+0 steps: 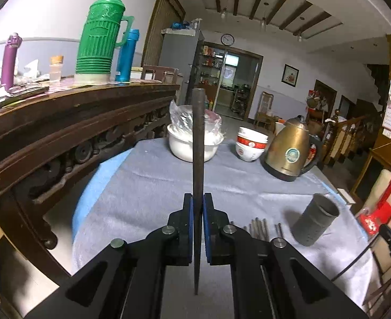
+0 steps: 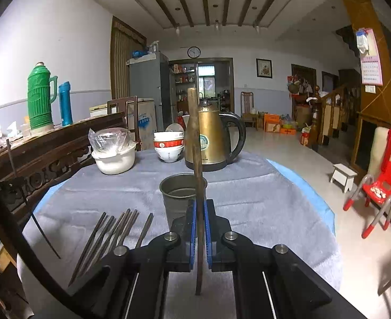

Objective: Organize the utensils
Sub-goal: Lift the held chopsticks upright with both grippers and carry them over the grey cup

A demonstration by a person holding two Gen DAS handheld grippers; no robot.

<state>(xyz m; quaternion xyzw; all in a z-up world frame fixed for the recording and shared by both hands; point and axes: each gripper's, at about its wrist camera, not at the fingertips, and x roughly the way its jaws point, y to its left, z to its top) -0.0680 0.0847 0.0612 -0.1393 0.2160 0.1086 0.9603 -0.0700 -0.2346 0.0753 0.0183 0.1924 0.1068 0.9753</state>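
While upright, dark chopstick (image 1: 198, 143) pinched by left tool (image 1: 197, 207) | right tool (image 2: 200, 210) grips brown chopstick (image 2: 195, 138)

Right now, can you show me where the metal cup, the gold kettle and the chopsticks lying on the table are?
metal cup (image 2: 182, 186): right wrist view, on its open rim.
gold kettle (image 2: 211, 138): right wrist view, on its body.
chopsticks lying on the table (image 2: 107, 236): right wrist view, mid-bundle.

A cloth-covered table (image 2: 262, 199) carries chopsticks (image 2: 110, 236), metal cup (image 2: 179, 196), kettle (image 2: 211, 138), stacked bowls (image 2: 168, 146).
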